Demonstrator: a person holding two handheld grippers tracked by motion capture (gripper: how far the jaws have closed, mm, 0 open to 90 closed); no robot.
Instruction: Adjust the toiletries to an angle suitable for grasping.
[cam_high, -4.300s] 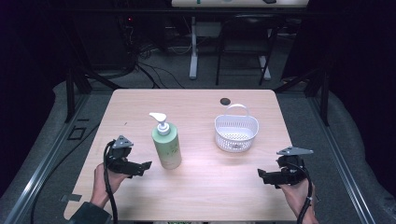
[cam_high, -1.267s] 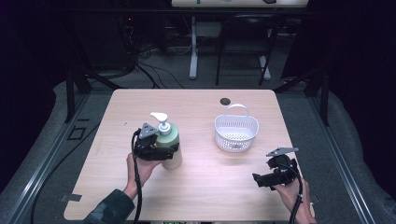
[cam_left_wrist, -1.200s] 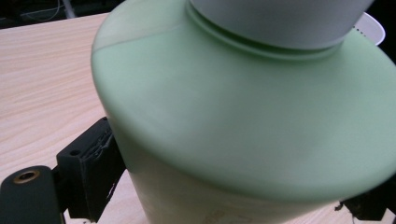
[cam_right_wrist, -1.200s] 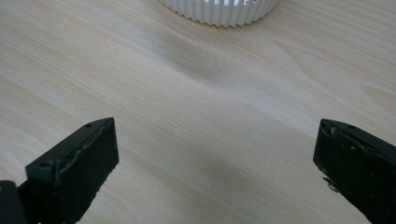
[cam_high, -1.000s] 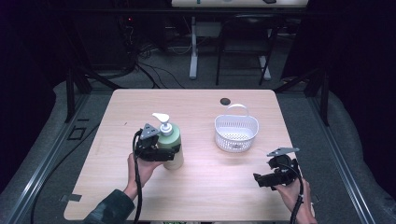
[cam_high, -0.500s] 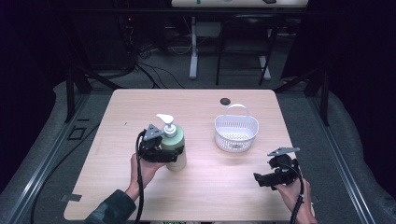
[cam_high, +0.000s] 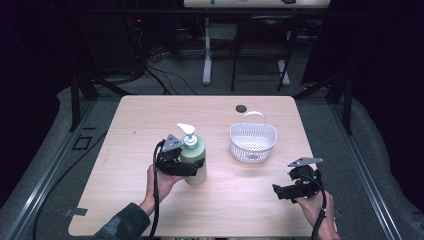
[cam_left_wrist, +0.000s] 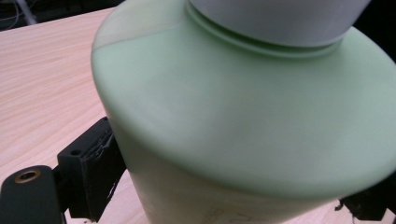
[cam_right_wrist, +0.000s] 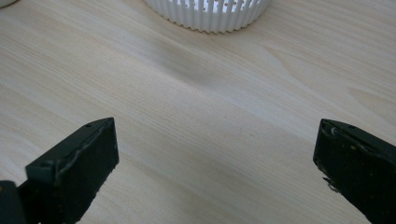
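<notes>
No label or writing can be read on the green bottle (cam_high: 194, 161); faint marks low on its body in the left gripper view are too blurred to make out. It stands upright left of the tabletop's (cam_high: 125, 145) middle, towards the near edge, clamped between the jaws of the left gripper (cam_high: 186, 169). The right gripper (cam_high: 278, 191) hovers near the near right corner, jaws spread wide over bare wood, with the white basket (cam_high: 253, 142) just beyond it.

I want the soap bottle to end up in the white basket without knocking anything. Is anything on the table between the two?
Nothing visible. The left gripper is closed on the green pump bottle, and only bare table lies between it and the white basket. The small dark object sits behind the basket.
</notes>
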